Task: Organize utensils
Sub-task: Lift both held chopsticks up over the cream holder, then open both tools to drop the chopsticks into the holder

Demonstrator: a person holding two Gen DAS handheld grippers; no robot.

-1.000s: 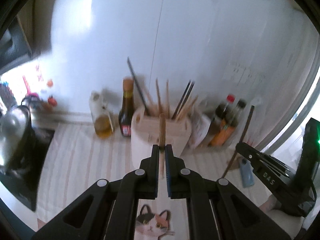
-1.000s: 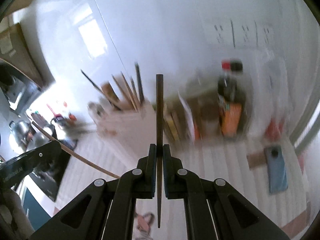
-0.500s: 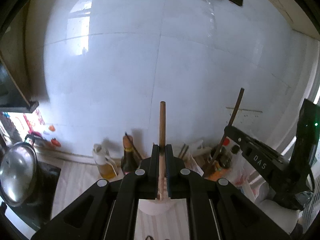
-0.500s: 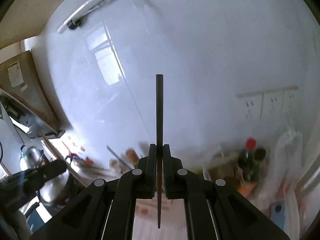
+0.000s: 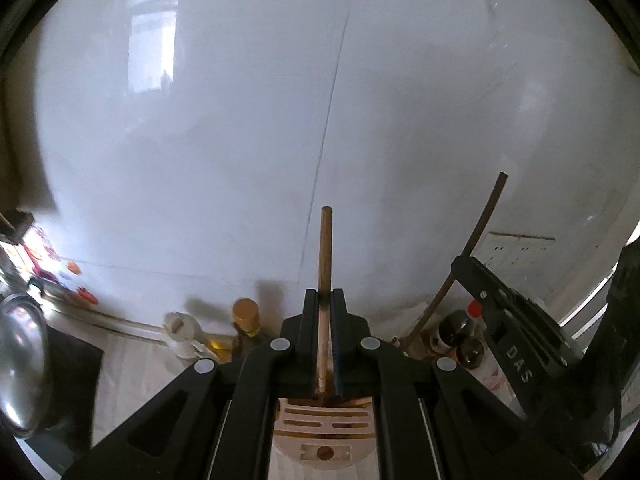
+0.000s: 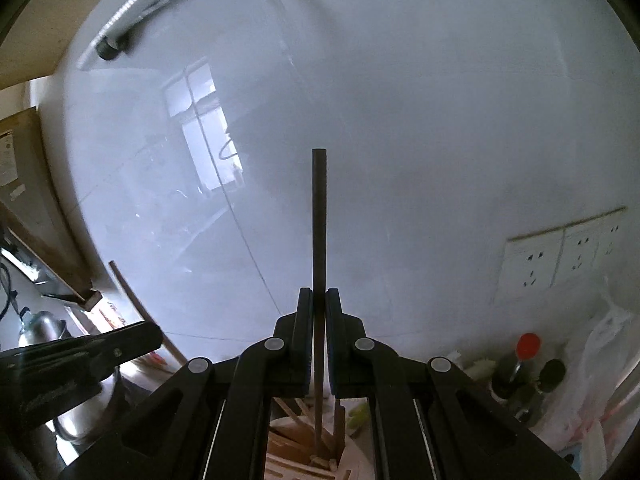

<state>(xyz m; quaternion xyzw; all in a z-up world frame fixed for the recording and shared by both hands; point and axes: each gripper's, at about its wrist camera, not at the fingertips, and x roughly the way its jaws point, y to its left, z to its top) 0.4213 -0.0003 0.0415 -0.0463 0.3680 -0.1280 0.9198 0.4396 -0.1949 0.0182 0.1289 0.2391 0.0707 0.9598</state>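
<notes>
My left gripper (image 5: 324, 300) is shut on a light wooden chopstick (image 5: 325, 248) held upright, its lower end at the top of the pale wooden utensil holder (image 5: 324, 428) right below. My right gripper (image 6: 319, 300) is shut on a dark chopstick (image 6: 319, 216), also upright, with its lower end among other chopsticks in the same holder (image 6: 304, 452). The right gripper with its dark chopstick (image 5: 476, 240) shows at the right of the left wrist view. The left gripper shows at the lower left of the right wrist view (image 6: 72, 364).
A white tiled wall (image 5: 280, 140) stands close behind. Sauce and oil bottles (image 5: 244, 320) flank the holder, more bottles (image 6: 524, 364) and a plastic bag at the right. A steel kettle (image 5: 20, 364) sits at far left. Wall sockets (image 6: 560, 256) are on the right.
Both grippers have tilted up and moved over the holder, so the holder now lies beneath the fingers. Both chopsticks have come down with their lower ends at the holder.
</notes>
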